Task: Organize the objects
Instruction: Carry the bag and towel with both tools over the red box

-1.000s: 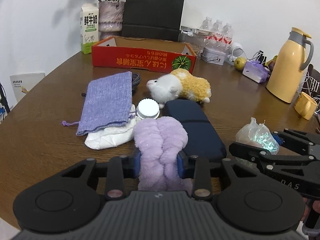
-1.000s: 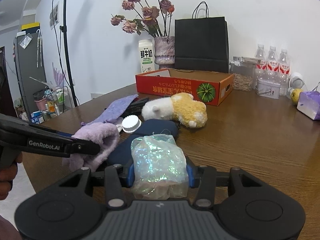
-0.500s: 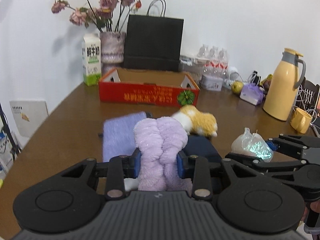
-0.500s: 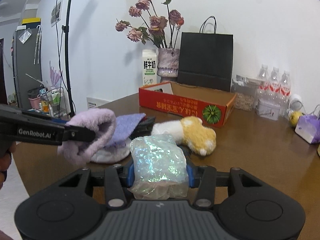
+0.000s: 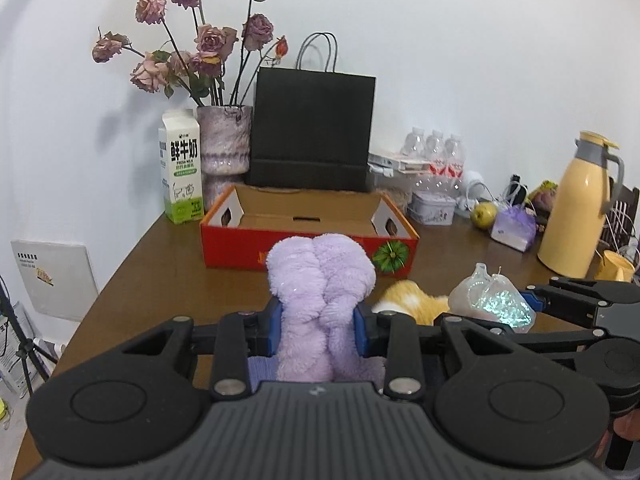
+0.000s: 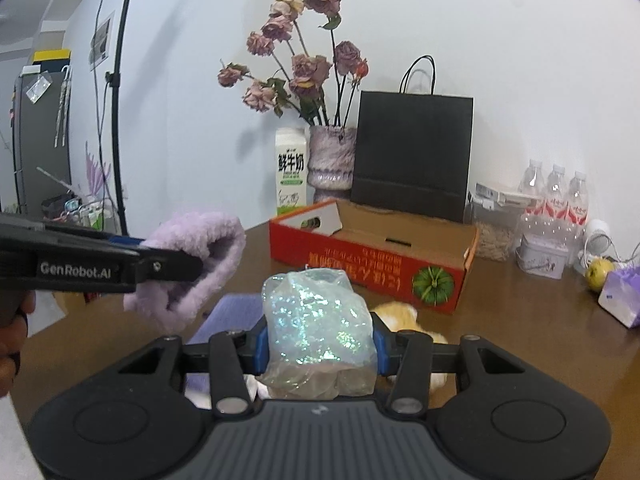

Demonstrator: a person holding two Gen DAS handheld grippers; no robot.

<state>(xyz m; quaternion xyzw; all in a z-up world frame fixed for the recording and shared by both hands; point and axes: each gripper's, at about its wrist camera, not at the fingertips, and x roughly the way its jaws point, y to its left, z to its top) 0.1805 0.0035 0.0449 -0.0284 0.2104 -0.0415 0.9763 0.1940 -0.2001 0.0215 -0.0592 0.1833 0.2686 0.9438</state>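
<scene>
Straight ahead sits the red cardboard box (image 5: 308,246), open at the top, and what shows of its brown floor is bare. Behind it stands a black paper bag (image 5: 312,136), its contents hidden, with a vase (image 5: 225,142) of dried roses and a milk carton (image 5: 180,176) just to its left.

The left gripper (image 5: 319,326) pinches a fluffy lilac cloth (image 5: 320,288), blue pads pressed into both sides, held up in the air in front of the box. The right gripper (image 6: 319,346) is clamped on a crumpled iridescent plastic bag (image 6: 320,320), also off the table and level with its partner.

Below them on the brown wooden table (image 5: 152,280) lie an orange-and-white plush toy (image 6: 398,314) and a purple knitted pouch (image 6: 236,312). Over on the right edge: a yellow thermos jug (image 5: 580,216), a yellow cup (image 5: 618,266), water bottles (image 6: 556,192), a green apple (image 6: 598,274) and a small tin (image 6: 542,256). A white wall backs it all, and a light stand (image 6: 118,120) rises at the left.
</scene>
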